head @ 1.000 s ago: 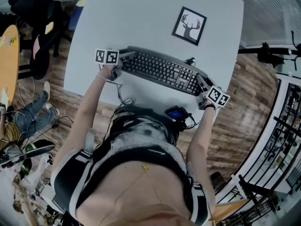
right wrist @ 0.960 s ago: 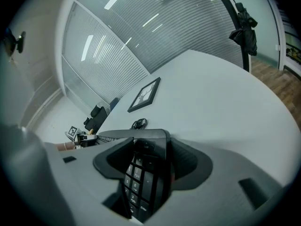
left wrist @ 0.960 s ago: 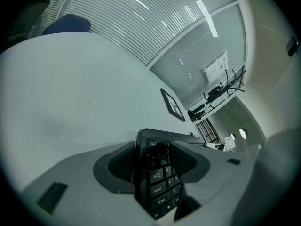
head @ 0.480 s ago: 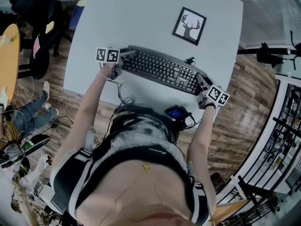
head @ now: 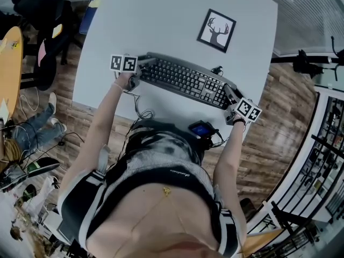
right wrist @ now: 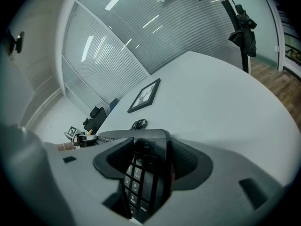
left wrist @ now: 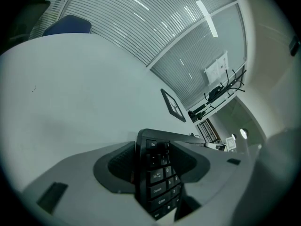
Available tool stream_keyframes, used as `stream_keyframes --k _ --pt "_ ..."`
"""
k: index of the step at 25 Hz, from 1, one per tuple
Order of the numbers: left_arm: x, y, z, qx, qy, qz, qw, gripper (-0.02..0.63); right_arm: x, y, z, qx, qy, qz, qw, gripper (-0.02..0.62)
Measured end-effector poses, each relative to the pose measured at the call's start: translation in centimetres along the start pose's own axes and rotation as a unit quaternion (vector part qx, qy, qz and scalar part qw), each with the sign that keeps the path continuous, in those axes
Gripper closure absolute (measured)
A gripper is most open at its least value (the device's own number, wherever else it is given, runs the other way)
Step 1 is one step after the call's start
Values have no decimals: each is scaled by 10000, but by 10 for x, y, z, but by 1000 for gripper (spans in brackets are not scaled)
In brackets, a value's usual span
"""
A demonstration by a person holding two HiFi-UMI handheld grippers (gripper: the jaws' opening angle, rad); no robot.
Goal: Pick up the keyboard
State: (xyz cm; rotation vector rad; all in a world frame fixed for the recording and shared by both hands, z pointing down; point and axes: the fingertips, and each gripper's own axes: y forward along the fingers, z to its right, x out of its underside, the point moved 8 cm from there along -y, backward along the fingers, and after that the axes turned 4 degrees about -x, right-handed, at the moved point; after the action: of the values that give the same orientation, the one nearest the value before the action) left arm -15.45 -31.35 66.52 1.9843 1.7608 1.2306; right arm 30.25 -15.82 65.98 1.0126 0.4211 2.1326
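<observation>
A black keyboard [head: 183, 80] lies across the near part of the white table [head: 161, 15]. My left gripper [head: 141, 69] is shut on its left end, and in the left gripper view the keyboard's [left wrist: 157, 178] Esc-key end sits pinched between the two dark pads of this gripper [left wrist: 155, 160]. My right gripper [head: 230, 93] is shut on the right end. The right gripper view shows the keyboard's [right wrist: 143, 178] number-pad end filling the gap between that gripper's [right wrist: 148, 160] pads. I cannot tell whether the keyboard rests on the table or hangs just above it.
A framed deer picture [head: 216, 29] lies flat on the table beyond the keyboard. A small coiled cable [head: 217, 69] sits by the keyboard's far right corner. The table's near edge runs just under both hands. Wooden floor, chairs and clutter surround the table.
</observation>
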Motion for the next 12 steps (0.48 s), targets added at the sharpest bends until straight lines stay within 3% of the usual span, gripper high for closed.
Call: stream_keyframes --k 12 --pt "1 0 0 -18 20 23 10000 390 0 0 0 10 -9 17 10000 354"
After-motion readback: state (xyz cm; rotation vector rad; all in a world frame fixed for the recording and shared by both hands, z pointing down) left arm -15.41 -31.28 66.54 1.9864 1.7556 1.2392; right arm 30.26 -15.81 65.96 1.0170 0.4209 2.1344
